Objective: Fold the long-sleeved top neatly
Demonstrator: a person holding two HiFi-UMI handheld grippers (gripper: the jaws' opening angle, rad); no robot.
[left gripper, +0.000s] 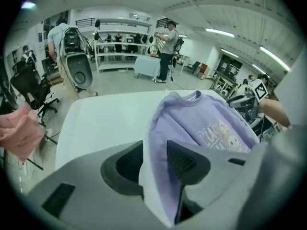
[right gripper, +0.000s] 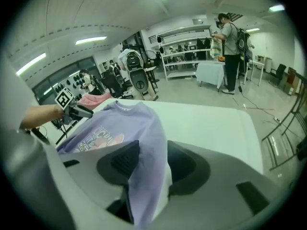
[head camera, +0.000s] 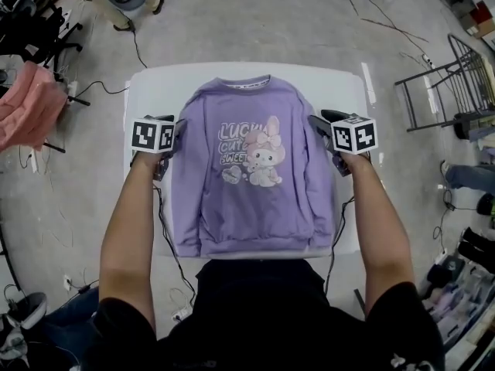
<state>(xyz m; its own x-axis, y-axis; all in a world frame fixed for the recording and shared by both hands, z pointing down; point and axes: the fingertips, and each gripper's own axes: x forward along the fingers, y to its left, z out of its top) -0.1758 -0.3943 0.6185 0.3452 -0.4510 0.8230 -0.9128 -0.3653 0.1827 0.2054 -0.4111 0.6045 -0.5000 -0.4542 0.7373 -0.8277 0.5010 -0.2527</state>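
Observation:
A lilac long-sleeved top (head camera: pixel 247 184) with a cartoon rabbit print lies flat, front up, on the white table (head camera: pixel 155 79), neck away from me and no sleeves showing at its sides. My left gripper (head camera: pixel 172 141) sits at the top's left edge at chest height. In the left gripper view the top's edge (left gripper: pixel 158 143) runs between the jaws of the left gripper (left gripper: pixel 153 162), which stand apart with a gap beside the cloth. My right gripper (head camera: pixel 321 134) mirrors it at the right edge. In the right gripper view the right gripper (right gripper: pixel 152 164) has its jaws wide, with the cloth fold (right gripper: pixel 148 147) hanging loosely between them.
A pink garment (head camera: pixel 27 103) hangs off to the left, next to office chairs. A metal rack (head camera: pixel 456 83) stands at the right, with bags beyond it. Cables trail on the floor around the table. A person (left gripper: pixel 168 49) stands by shelves far behind.

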